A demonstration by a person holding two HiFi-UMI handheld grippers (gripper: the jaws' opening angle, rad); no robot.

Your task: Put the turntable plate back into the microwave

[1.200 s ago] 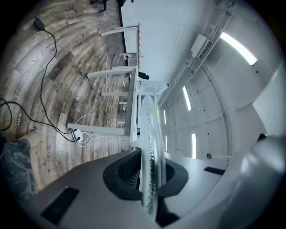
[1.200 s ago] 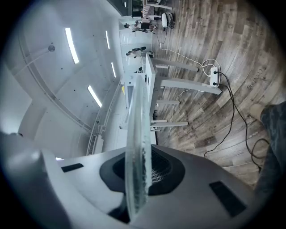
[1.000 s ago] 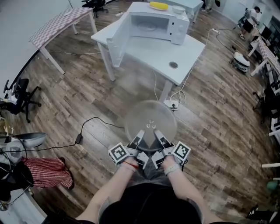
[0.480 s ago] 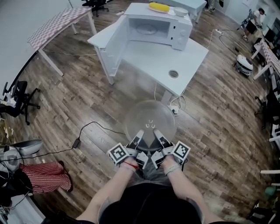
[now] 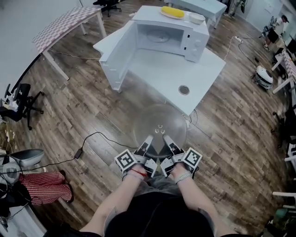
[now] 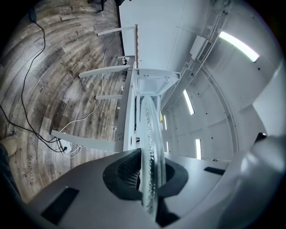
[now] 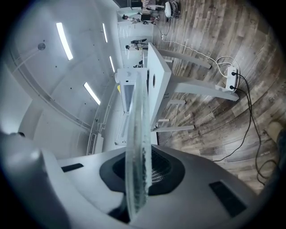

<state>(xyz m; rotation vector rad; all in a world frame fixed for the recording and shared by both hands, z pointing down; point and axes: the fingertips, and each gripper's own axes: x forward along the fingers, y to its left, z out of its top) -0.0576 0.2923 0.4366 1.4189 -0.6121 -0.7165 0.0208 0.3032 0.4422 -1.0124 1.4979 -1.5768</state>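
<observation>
**Glass plate held in both grippers, well short of the open microwave**

Nearest the camera, the person's two forearms reach forward side by side, on the side of the microwave (image 5: 162,34) that its open front faces; the left gripper (image 5: 147,141) and the right gripper (image 5: 166,140) sit just beside each other, each clamped on the near rim of the turntable plate (image 5: 159,122). The left gripper view shows its jaws (image 6: 147,179) closed on the glass edge (image 6: 149,147), one dark ribbed pad on each face; the right gripper view shows the same, jaws (image 7: 138,174) pressed on the rim (image 7: 135,134). The clear round plate lies roughly level above the wooden floor (image 5: 92,102), well apart from the microwave and just short of the near edge of the white table (image 5: 194,69) that bears it; a black cable (image 5: 92,136) trails over the floor to the left of the plate.

Farther on, the microwave stands at the far part of the table with its door (image 5: 118,55) swung wide to the left and the white cavity facing the person; a round hole (image 5: 184,89) sits in the tabletop nearer than the microwave and to its right. On top of the microwave lie a yellow item (image 5: 172,11) and a small white bowl (image 5: 196,18); what the yellow item is cannot be told. Left of the microwave and beyond stands a table with a checked top (image 5: 64,23).
</observation>
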